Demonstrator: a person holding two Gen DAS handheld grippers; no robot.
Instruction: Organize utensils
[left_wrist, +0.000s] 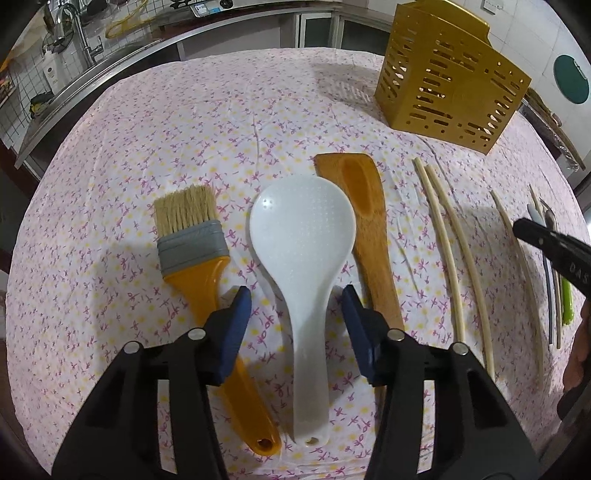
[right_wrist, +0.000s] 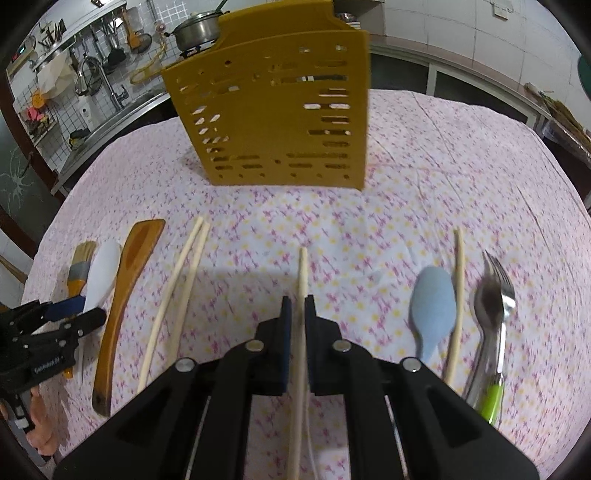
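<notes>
Right hand-held gripper clenched on one chopstick, presumably bound for the slotted holder; left hand-held gripper released, jaws straddling the rice paddle on the worktop.

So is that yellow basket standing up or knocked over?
Upright. The yellow basket stands on its base on the flowered tablecloth, slotted walls rising, open top upward. Whether anything is inside, the pictures don't show.

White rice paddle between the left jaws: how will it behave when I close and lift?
The white rice paddle looks like thin plastic, so probably light and stiff. Its smooth, narrow handle may slip or twist between the left gripper pads. The wide head probably makes it tip forward.
</notes>
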